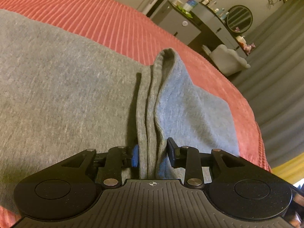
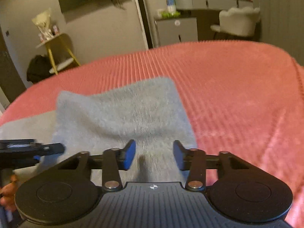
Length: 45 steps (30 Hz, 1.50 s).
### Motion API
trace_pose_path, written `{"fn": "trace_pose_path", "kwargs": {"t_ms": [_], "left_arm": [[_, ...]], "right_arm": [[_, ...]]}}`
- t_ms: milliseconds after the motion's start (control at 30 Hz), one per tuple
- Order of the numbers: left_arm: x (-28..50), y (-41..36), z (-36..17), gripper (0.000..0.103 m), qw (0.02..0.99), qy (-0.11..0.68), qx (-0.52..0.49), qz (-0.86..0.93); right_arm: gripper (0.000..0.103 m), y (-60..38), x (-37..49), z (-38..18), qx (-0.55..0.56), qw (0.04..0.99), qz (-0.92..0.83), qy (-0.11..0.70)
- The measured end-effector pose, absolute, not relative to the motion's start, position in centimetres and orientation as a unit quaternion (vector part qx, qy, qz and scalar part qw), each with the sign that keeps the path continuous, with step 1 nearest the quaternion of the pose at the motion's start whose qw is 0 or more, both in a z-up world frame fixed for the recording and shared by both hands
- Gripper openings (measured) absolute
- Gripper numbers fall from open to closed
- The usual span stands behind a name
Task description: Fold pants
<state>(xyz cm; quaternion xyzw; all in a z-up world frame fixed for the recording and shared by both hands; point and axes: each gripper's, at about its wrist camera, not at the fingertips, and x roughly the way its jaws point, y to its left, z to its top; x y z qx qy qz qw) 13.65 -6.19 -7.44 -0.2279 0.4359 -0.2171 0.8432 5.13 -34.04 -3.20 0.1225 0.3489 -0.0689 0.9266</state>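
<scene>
- Pants (image 1: pixel 57 95), grey, lie on the red ribbed bedspread (image 1: pixel 106 20).
- Left gripper (image 1: pixel 152 154) pinches the stacked ribbed cuffs (image 1: pixel 150 102), lifted off the spread.
- Right gripper (image 2: pixel 154 154) has grey cloth bunched between its half-parted fingers; grip cannot be told.

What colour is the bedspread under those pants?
The bedspread is coral pink with raised ribbed stripes, clearest in the right wrist view.

Pants (image 1: pixel 57 79): heathered grey knit, cuff finely ribbed. Bedspread (image 1: pixel 114 19): coral pink, corded in raised stripes. Left gripper (image 1: pixel 152 155) and right gripper (image 2: pixel 154 156): black, blue-padded. Chair (image 2: pixel 239 21): pale grey. Stool (image 2: pixel 57 51): yellow-legged.
</scene>
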Motion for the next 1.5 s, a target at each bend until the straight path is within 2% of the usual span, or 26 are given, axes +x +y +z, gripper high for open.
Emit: {"fn": "trace_pose_path", "kwargs": {"t_ms": [133, 200, 267, 400, 500, 567, 633, 700, 767, 933, 1033, 1100, 1167, 1233, 1267, 1300, 1367, 1467, 1500], "left_arm": [[14.0, -6.6, -7.3, 0.045, 0.850, 0.428, -0.218, -0.219], [14.5, -6.7, -7.1, 0.056, 0.851, 0.420, -0.224, -0.220], [15.2, -6.7, -7.0, 0.059, 0.858, 0.409, -0.231, -0.208], [17.5, -6.8, -7.2, 0.070, 0.854, 0.397, -0.269, -0.201], [19.4, -7.3, -7.3, 0.071, 0.845, 0.392, -0.298, -0.210], [20.5, -7.9, -7.6, 0.071, 0.838, 0.395, -0.309, -0.215], [21.3, -8.4, -7.7, 0.062, 0.832, 0.395, -0.321, -0.220], [21.8, -8.9, -7.8, 0.023, 0.832, 0.397, -0.315, -0.225], [21.4, -8.9, -7.4, 0.021, 0.843, 0.379, -0.311, -0.222], [19.3, -7.1, -4.4, 0.019, 0.867, 0.315, -0.303, -0.240], [19.5, -5.9, -4.1, 0.022, 0.882, 0.329, -0.271, -0.204], [20.0, -5.4, -5.7, 0.040, 0.887, 0.366, -0.241, -0.145], [20.1, -5.1, -6.9, 0.044, 0.874, 0.398, -0.244, -0.131], [19.8, -4.8, -6.6, 0.053, 0.860, 0.405, -0.272, -0.149], [19.7, -4.9, -6.3, 0.061, 0.855, 0.407, -0.278, -0.162], [19.5, -5.0, -6.2, 0.063, 0.853, 0.407, -0.279, -0.168], [19.0, -5.6, -6.6, 0.062, 0.857, 0.414, -0.258, -0.168], [18.8, -6.8, -7.0, 0.053, 0.870, 0.414, -0.218, -0.158], [18.6, -7.0, -7.0, 0.044, 0.874, 0.410, -0.212, -0.153]], "right_arm": [[0.039, -34.0, 7.6, -5.0, 0.116, 0.929, -0.091, 0.338], [0.041, -34.1, 8.4, -6.1, 0.103, 0.931, -0.091, 0.337], [0.042, -34.1, 8.4, -7.1, 0.092, 0.937, -0.083, 0.328], [0.061, -33.7, 8.3, -7.3, 0.092, 0.944, -0.068, 0.310], [0.063, -33.2, 8.1, -7.3, 0.076, 0.948, -0.069, 0.302], [0.063, -33.4, 8.0, -7.2, 0.084, 0.949, -0.066, 0.298], [0.063, -33.7, 8.0, -7.2, 0.093, 0.950, -0.064, 0.292], [0.064, -33.9, 7.9, -7.2, 0.099, 0.951, -0.061, 0.286], [0.064, -34.5, 7.7, -7.1, 0.119, 0.953, -0.055, 0.274], [0.063, -36.5, 7.0, -6.6, 0.191, 0.949, -0.050, 0.245], [0.063, -37.2, 6.8, -6.6, 0.216, 0.945, -0.048, 0.240], [0.063, -37.4, 7.0, -6.8, 0.221, 0.942, -0.045, 0.249], [0.063, -37.4, 7.1, -6.9, 0.220, 0.940, -0.045, 0.256], [0.063, -37.4, 7.1, -7.0, 0.221, 0.940, -0.042, 0.257], [0.063, -37.5, 7.2, -7.0, 0.221, 0.940, -0.042, 0.258], [0.063, -37.5, 7.1, -7.0, 0.223, 0.939, -0.041, 0.258], [0.063, -37.7, 7.2, -7.1, 0.227, 0.938, -0.041, 0.259], [0.064, -37.4, 7.3, -7.1, 0.223, 0.939, -0.040, 0.260], [0.064, -37.3, 7.3, -7.2, 0.218, 0.939, -0.040, 0.262]]}}
